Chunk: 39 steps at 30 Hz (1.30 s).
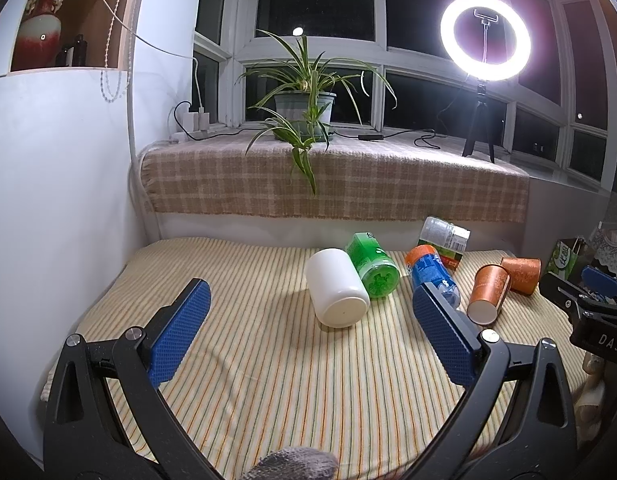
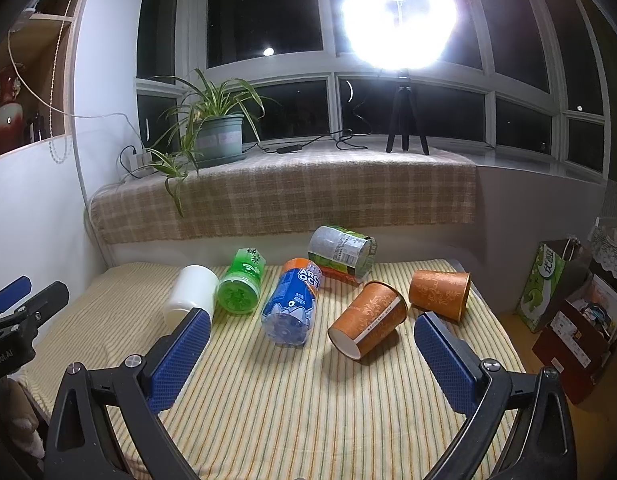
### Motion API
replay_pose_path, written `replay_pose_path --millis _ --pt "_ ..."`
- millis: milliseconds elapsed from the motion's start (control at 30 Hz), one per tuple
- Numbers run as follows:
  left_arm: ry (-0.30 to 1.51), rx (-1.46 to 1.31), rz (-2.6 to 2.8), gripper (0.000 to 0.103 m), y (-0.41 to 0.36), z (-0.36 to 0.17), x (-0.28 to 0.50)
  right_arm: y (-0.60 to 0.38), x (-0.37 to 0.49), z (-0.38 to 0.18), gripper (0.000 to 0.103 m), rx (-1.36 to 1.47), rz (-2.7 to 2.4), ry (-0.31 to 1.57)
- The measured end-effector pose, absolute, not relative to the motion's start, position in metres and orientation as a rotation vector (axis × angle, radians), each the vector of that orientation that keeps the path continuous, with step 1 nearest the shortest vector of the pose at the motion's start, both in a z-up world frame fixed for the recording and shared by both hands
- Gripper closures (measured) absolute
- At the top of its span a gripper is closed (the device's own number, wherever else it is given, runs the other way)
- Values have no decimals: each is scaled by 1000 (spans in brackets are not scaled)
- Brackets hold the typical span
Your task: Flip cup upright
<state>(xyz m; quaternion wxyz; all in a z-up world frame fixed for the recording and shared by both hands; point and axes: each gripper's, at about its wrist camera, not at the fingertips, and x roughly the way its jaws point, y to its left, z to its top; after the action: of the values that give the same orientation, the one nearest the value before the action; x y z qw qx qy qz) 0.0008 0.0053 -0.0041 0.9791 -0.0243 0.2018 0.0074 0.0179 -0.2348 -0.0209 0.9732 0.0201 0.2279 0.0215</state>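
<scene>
Both the left gripper (image 1: 310, 328) and right gripper (image 2: 312, 338) are wide open, holding nothing. The near orange cup (image 2: 366, 320) lies sideways and could easily roll into the blue bottle (image 2: 292, 306) if nudged.

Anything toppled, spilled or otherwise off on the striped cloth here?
All six containers lie on their sides: white cup, green bottle, blue bottle, label-wrapped container and two orange paper cups. No spill visible. Both grippers are open and empty.

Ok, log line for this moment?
phase: approach | left gripper: open, empty | right gripper: open, empty | white cup: on side
</scene>
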Motion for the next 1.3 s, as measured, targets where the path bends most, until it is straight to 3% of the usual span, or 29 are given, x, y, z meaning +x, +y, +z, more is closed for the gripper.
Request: replay_pose_path --millis 433,867,1300 --pt "429 -57 26 1 19 -19 9 -218 50 -17 0 68 140 526" --pt "490 -58 84 1 52 -37 0 -201 144 -13 1 128 293 716" --pt "525 -90 139 1 81 -44 -9 -164 289 -55 16 175 362 1059"
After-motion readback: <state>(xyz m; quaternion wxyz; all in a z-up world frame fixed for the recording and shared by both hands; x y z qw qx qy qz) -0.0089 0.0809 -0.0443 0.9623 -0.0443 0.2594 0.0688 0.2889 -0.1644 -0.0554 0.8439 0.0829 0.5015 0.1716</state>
